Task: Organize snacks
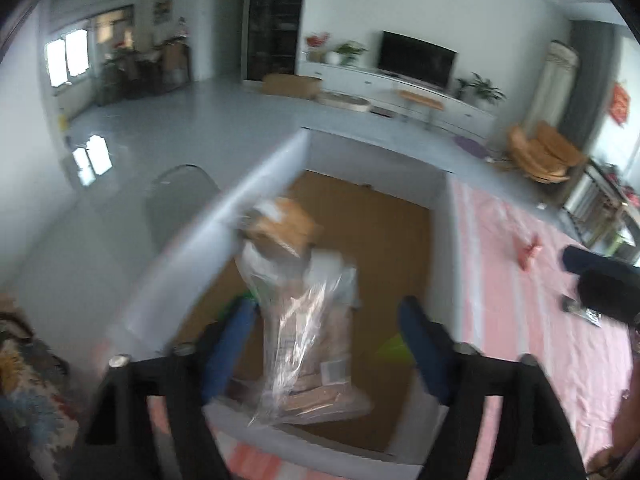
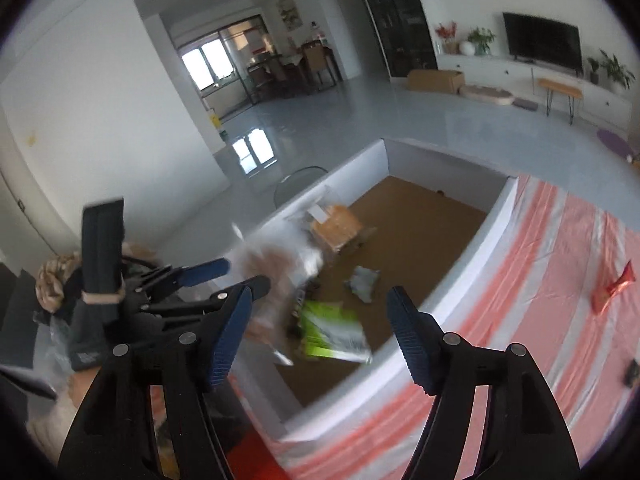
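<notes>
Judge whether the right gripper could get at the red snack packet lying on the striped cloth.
Probably yes. The right gripper is open and empty, and the red snack packet lies alone on the striped cloth, outside the white box, with nothing between them.

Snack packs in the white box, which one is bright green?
The flat green packet lying on the box floor near its front wall. The clear bag holds brownish snacks, and the small crumpled pack is grey.
</notes>
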`<action>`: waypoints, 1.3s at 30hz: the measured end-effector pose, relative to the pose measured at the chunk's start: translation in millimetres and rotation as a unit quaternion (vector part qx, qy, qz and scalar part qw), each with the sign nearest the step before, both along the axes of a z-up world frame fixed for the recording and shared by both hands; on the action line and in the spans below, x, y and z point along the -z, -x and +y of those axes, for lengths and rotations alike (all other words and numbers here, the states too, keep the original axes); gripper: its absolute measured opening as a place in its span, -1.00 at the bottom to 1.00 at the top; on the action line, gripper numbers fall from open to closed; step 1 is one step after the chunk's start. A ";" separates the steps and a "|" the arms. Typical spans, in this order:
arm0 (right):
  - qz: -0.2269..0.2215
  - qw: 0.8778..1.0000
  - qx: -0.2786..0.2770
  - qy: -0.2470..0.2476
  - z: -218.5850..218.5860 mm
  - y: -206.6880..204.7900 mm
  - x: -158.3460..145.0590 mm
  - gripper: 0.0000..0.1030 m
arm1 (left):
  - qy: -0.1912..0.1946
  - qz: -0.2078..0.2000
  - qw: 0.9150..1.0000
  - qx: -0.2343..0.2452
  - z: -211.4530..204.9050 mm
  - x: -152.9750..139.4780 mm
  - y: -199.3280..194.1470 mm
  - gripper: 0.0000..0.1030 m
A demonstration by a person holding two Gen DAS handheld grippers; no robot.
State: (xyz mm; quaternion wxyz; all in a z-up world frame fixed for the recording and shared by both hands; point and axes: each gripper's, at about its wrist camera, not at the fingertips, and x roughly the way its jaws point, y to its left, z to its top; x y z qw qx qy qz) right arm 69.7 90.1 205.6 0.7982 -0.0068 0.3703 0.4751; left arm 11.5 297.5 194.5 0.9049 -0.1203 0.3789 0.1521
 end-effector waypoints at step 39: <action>0.002 0.909 0.368 0.194 -326.7 -35.5 225.1 0.70 | -0.040 0.076 0.966 0.242 -295.6 190.6 -146.7 1.00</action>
